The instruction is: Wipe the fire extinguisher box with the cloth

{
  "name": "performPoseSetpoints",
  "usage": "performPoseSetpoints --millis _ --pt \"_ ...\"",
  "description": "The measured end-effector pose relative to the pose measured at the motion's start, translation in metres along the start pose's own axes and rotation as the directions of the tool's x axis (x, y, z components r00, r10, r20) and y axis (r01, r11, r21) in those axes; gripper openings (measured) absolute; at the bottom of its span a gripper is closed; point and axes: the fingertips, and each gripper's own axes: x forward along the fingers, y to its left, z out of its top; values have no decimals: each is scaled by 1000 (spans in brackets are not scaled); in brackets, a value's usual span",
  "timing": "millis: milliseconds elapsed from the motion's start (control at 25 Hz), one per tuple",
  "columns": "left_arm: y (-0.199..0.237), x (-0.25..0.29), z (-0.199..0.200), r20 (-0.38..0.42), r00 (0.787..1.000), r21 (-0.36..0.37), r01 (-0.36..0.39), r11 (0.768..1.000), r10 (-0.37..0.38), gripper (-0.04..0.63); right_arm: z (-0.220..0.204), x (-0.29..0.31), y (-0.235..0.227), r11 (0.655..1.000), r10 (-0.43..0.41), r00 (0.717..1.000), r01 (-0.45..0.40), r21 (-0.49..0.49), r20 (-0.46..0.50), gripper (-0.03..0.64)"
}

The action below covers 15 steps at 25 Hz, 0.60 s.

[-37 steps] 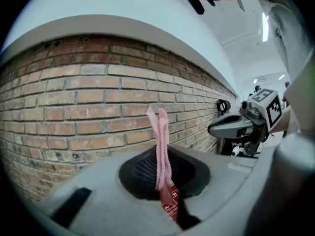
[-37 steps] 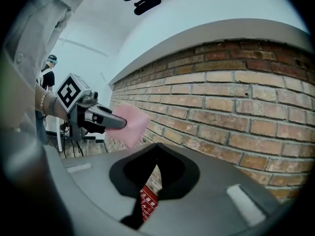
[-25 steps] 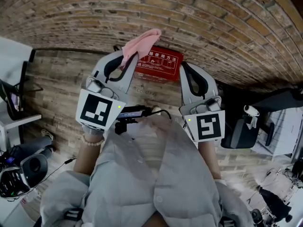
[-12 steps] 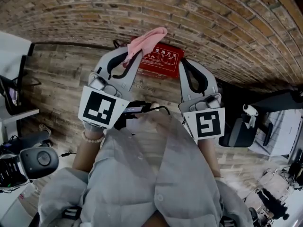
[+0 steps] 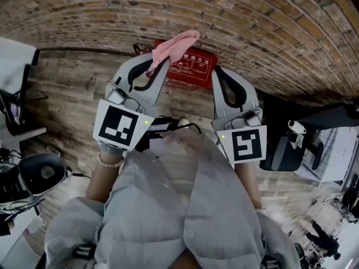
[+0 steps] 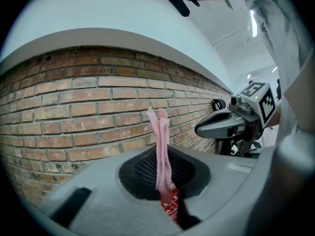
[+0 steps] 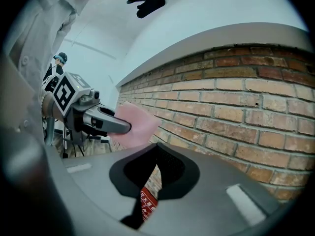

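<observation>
The red fire extinguisher box stands on the floor against the brick wall, its white-printed top facing up. My left gripper is shut on a pink cloth, which sticks up past the jaws above the box's left end. In the left gripper view the cloth rises as a thin folded strip from the closed jaws, with a bit of the box below. My right gripper is shut and holds nothing, just off the box's right end. Its own view shows the box through the slit under the jaws.
A brick wall runs behind the box, and the floor is wood plank. An office chair and a white desk stand at the left. A dark chair stands at the right. A person in a grey jacket holds both grippers.
Both grippers and the cloth have edged slightly forward toward the box. The view has drifted a little, and the office chair at the lower left has shifted in the frame.
</observation>
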Motion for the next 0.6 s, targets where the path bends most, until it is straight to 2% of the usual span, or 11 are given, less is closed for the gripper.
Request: performPoseSetpoints --millis 600 --pt "-2 1 -2 1 1000 -10 7 1000 -7 11 -6 -2 3 1000 -2 1000 2 -2 -24 3"
